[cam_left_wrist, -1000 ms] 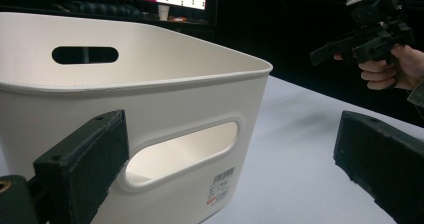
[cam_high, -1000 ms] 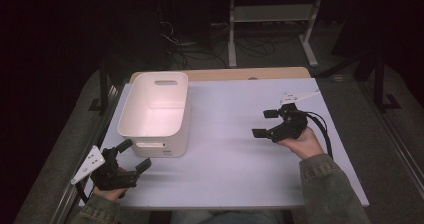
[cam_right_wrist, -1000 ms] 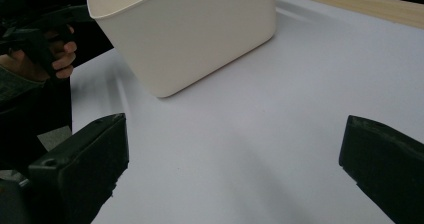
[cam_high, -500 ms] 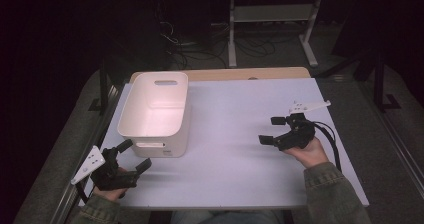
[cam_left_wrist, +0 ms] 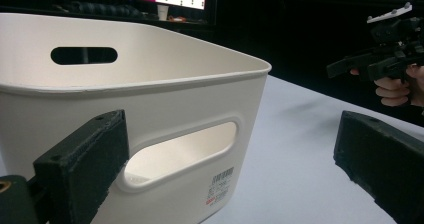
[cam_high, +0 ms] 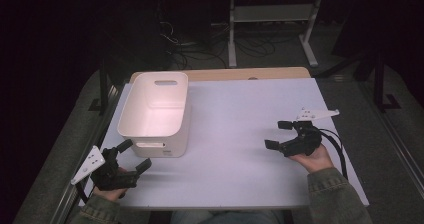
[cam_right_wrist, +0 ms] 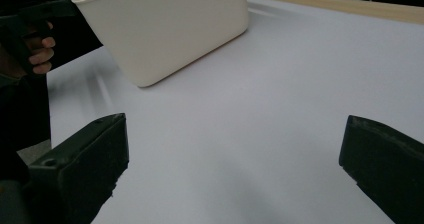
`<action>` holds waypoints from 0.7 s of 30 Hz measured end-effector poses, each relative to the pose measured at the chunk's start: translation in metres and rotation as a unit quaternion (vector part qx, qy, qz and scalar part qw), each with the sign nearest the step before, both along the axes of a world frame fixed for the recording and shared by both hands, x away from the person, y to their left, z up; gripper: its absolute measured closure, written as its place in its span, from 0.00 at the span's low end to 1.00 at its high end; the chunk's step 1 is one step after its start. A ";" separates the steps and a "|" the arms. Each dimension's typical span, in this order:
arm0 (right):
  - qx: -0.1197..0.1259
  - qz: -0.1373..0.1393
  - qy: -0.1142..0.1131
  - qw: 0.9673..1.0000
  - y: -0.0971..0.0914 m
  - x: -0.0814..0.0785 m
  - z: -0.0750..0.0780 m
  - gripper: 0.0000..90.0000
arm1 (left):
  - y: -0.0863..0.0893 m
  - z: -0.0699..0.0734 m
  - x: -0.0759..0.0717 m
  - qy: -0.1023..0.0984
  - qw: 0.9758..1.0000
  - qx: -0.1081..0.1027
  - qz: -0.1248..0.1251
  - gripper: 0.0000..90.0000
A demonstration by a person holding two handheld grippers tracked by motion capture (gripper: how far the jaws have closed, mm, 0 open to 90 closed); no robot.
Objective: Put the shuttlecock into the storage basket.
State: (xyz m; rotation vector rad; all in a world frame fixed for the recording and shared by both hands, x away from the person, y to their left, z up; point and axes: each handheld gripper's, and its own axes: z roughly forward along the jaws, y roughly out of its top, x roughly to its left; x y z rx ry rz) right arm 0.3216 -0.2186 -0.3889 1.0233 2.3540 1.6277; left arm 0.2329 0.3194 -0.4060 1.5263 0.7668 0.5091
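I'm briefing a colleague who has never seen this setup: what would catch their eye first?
The white bin stands out, upright on the left of the pale table, with nothing visible inside and handle slots in its end walls. Next, the two black tools: the left tool open just before the bin's near end, the right tool open above the table's right side.

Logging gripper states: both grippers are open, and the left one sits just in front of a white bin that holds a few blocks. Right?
Not quite: the white bin is empty, as the high view shows. The left gripper and right gripper are indeed open.
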 end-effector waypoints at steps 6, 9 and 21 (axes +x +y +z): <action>-0.001 -0.012 -0.010 1.000 -0.007 -0.005 -0.004 0.00 | 0.000 0.000 0.000 -0.001 1.000 -0.001 0.000 0.01; -0.001 -0.019 -0.005 1.000 -0.011 -0.009 -0.007 0.00 | 0.000 0.000 0.000 -0.002 1.000 -0.001 0.000 0.01; -0.001 -0.033 -0.012 0.999 -0.024 -0.021 -0.017 0.00 | 0.001 0.000 0.000 -0.003 1.000 0.001 0.000 0.01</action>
